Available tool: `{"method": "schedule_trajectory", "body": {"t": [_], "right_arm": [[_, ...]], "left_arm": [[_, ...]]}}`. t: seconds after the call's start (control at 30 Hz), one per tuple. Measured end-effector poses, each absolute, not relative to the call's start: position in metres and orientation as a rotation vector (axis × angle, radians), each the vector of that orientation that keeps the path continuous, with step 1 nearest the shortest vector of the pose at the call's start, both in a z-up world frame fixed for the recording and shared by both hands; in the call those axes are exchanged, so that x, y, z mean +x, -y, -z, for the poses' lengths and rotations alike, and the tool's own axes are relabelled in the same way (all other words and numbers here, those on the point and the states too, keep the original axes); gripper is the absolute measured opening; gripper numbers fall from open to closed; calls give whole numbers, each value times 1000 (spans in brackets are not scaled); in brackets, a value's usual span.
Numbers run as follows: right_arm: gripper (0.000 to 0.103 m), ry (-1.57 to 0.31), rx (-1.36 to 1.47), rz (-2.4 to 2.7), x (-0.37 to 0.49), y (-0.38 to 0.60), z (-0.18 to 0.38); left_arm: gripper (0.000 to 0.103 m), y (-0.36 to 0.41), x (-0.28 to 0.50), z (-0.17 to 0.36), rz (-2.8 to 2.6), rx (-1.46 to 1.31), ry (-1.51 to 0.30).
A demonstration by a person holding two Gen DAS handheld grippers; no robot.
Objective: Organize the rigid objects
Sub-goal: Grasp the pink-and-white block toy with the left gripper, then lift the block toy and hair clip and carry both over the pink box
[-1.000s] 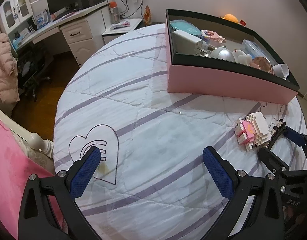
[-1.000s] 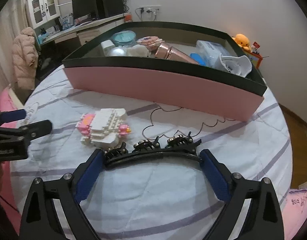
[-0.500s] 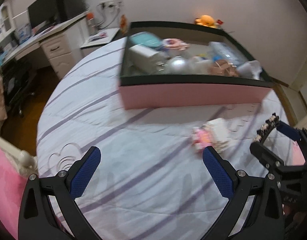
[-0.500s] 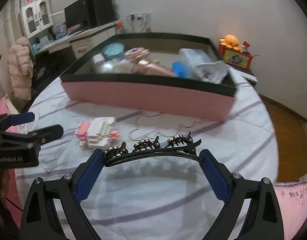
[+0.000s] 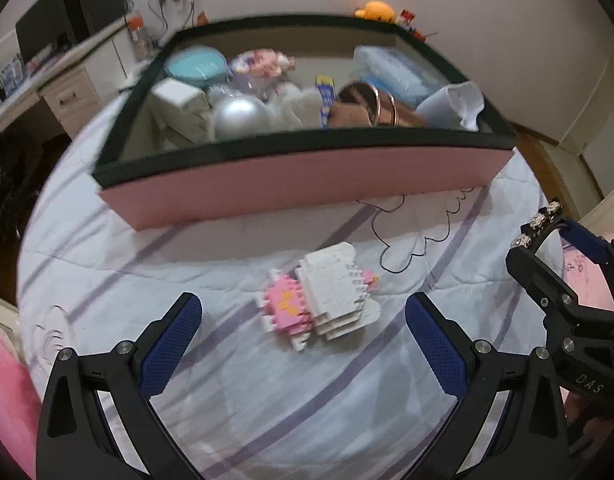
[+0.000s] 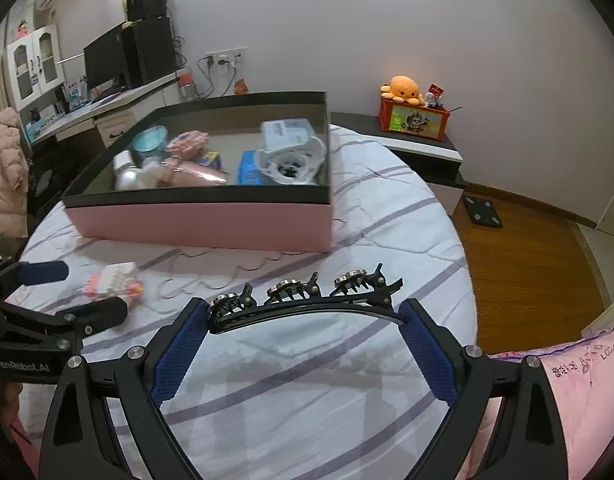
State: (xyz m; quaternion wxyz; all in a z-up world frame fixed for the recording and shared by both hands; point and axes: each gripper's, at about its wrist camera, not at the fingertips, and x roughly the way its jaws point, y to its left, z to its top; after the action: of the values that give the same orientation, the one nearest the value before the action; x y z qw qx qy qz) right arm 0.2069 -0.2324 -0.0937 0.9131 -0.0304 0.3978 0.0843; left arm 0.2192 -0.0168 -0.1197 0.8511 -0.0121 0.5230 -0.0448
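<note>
A: Left wrist view first. What does the left gripper [image 5: 303,322] have?

B: Nothing. Its blue pads are spread wide, released, above the striped bedspread [image 5: 235,400]. The pink-and-white brick toy [image 5: 321,306] lies on the bedspread between the fingers and slightly ahead of them, touching neither, on the near side of the pink box [image 5: 307,176]. The view is somewhat blurred.

A: And that box?

B: Black rim, open top, crowded: a silver ball [image 5: 239,118], a teal lid [image 5: 197,66], a white carton [image 5: 181,100], among other items.

A: Now the right wrist view.

B: The right gripper [image 6: 305,322] is grasping a black hair clip [image 6: 307,300] set with three jewelled clusters; each end of the clip is pressed against a pad, held off the bedspread, nearer than the pink box. The left gripper shows at the picture's left edge, beside the brick toy.
</note>
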Motion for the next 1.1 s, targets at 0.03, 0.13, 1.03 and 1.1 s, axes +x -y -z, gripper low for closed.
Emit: {"method": "schedule_trajectory", "body": {"t": [0.03,0.13,1.03,1.1], "right_arm": [[95,-819,-62,-172,209,234,95],[95,-823,-72,-173,216,237,100],[95,-797,-55,-209,216,244,91],[95,-776,-56,-207,210,242,83]], "left_arm": [[103,19,222,122,102,-38,-1116],[103,24,231,128,71,-37,-1153],[63,48,213,107,28,53,-1028],[63,44,206,98,22,58,-999]]}}
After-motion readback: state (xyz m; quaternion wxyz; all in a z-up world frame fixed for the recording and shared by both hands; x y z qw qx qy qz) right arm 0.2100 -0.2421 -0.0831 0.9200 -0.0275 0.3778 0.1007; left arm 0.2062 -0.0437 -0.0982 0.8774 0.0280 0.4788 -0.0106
